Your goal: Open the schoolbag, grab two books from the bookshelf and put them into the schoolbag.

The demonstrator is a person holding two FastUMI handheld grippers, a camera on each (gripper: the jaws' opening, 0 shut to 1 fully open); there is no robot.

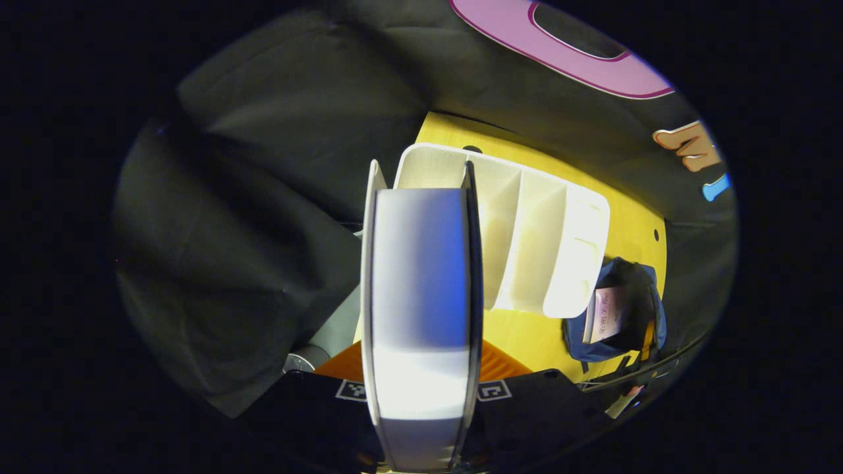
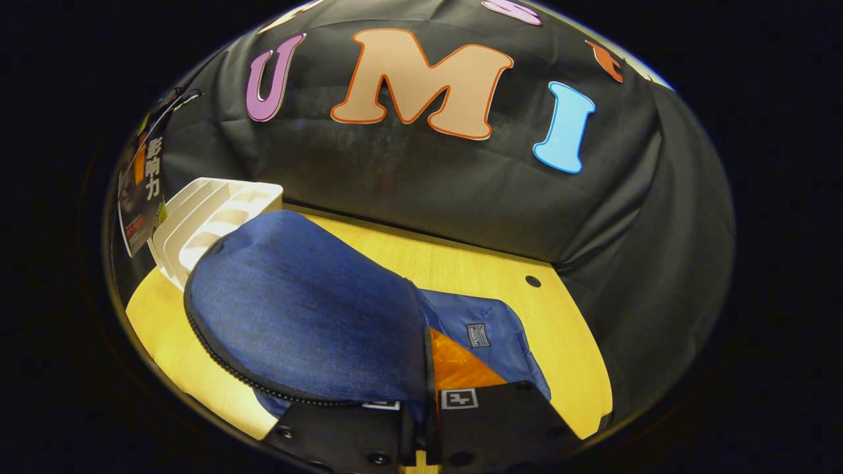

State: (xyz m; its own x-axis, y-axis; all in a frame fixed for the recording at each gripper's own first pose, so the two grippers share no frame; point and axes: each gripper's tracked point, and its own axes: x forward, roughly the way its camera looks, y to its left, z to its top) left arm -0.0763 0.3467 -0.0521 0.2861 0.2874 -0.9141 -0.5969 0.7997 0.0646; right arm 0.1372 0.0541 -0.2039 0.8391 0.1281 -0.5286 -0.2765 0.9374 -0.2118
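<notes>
In the left gripper view one book [image 1: 421, 309] stands clamped between the left gripper [image 1: 421, 395] fingers, long axis toward 12 o'clock, before the white bookshelf [image 1: 527, 237]. The right gripper [image 2: 421, 421] fingers pinch the schoolbag [image 2: 309, 309] flap, lifted above the table [image 2: 487, 270]; a second book [image 1: 606, 315] sits inside the bag at 4 o'clock.

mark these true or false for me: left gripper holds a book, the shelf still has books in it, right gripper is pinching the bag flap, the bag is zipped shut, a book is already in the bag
1. The left gripper holds a book. True: both fingers press on it.
2. The white bookshelf has books in its slots. False: the slots that show are bare.
3. The right gripper pinches the schoolbag's flap. True: the blue flap is clamped and lifted.
4. The schoolbag is zipped shut. False: it gapes open.
5. A book is already in the schoolbag. True: a pale book stands in its opening, seen in the left gripper view.
</notes>
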